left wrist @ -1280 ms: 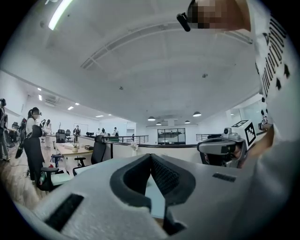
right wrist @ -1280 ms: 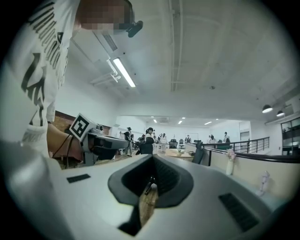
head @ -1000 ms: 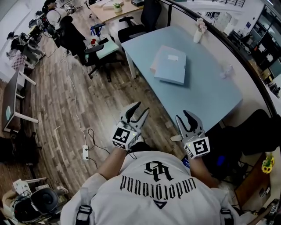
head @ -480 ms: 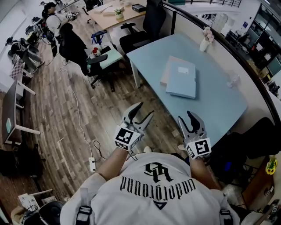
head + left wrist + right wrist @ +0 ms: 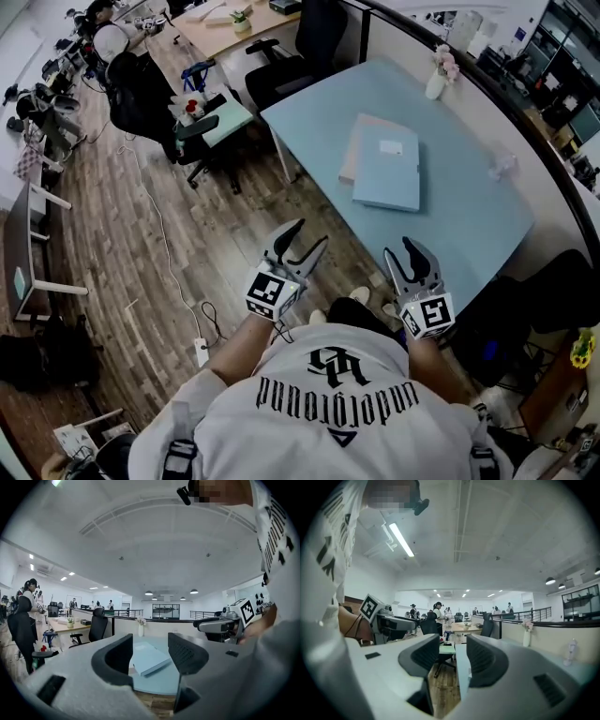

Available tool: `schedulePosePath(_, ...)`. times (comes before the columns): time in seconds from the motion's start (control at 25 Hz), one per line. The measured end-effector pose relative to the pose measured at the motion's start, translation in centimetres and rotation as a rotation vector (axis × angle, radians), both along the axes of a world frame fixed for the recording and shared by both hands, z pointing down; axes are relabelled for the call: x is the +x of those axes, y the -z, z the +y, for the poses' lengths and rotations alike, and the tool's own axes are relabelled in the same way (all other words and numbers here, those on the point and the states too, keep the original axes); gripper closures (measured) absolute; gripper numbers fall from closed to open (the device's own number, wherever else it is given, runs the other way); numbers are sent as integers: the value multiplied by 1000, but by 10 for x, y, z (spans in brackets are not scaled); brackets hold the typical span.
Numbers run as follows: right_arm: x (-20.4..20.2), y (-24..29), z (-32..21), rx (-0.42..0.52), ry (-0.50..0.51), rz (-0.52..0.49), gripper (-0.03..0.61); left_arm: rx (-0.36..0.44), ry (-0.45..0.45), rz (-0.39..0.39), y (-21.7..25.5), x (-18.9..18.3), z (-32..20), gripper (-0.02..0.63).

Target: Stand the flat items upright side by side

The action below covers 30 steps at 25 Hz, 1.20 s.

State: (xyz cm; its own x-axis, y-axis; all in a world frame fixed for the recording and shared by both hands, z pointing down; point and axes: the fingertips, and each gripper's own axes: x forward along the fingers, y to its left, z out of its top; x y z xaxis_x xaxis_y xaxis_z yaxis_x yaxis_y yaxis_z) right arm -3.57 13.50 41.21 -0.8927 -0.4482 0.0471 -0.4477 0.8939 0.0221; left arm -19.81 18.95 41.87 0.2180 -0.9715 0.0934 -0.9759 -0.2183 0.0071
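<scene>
Currently standing just short of the pale blue rectangular table [image 5: 469, 220], on the wood-plank floor [image 5: 141, 234]. Holding the black-jawed left gripper [image 5: 309, 234] out level above the floor, jaws apart, having just been opening, with nothing between them. Holding the matching right gripper [image 5: 399, 247] close to the table's near edge, jaws likewise apart after just opening, also empty. Well ahead of both, lying flat near the table's middle: a light blue flat folder [image 5: 389, 171] stacked on a beige flat folder [image 5: 349, 150], with a beige strip showing along its left side. Farther back by the partition, a white vase of pink flowers [image 5: 437, 80].
</scene>
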Motion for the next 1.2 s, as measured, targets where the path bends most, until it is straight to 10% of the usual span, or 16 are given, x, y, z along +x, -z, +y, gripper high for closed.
schedulePosePath(0.8,33,-29,-195,-104,-55,72,382,-106,-44,56,-29,21,-210,348)
schedulePosePath(1.2,8,-80,-268,-235,-78,184,365,-292,-72,118,-92,-6,-287,336)
